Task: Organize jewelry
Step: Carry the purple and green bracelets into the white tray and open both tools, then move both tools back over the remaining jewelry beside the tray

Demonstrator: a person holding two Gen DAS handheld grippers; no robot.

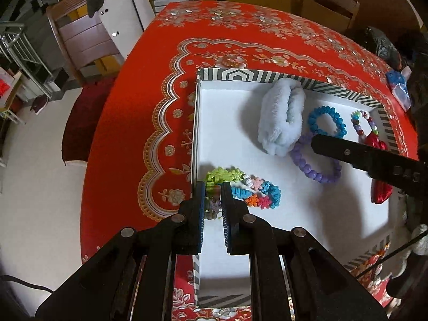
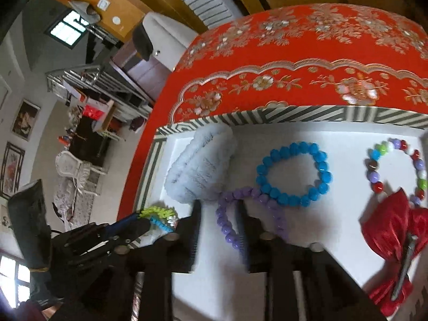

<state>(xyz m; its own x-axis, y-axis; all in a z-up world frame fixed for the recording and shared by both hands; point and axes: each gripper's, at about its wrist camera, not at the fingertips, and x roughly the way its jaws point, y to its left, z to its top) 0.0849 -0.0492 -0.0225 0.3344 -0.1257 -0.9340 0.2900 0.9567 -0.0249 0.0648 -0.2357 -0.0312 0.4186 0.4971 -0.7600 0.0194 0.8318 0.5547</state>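
A white tray with a striped rim (image 1: 240, 74) sits on the red tablecloth. My left gripper (image 1: 214, 187) is shut on a multicoloured braided bracelet (image 1: 256, 191) at the tray's near left edge. My right gripper (image 2: 219, 207) is open, its fingers either side of a purple bead bracelet (image 2: 227, 227); one of its fingers shows in the left wrist view (image 1: 345, 151). A blue bead bracelet (image 2: 294, 174), a mixed-colour bead bracelet (image 2: 374, 165), a fluffy pale blue scrunchie (image 2: 200, 160) and a red bow clip (image 2: 388, 230) lie in the tray.
The red patterned tablecloth (image 1: 149, 112) covers a round table. A chair (image 1: 80, 40) stands beyond the table's left edge. A small blue and white packet (image 1: 398, 85) lies at the table's right.
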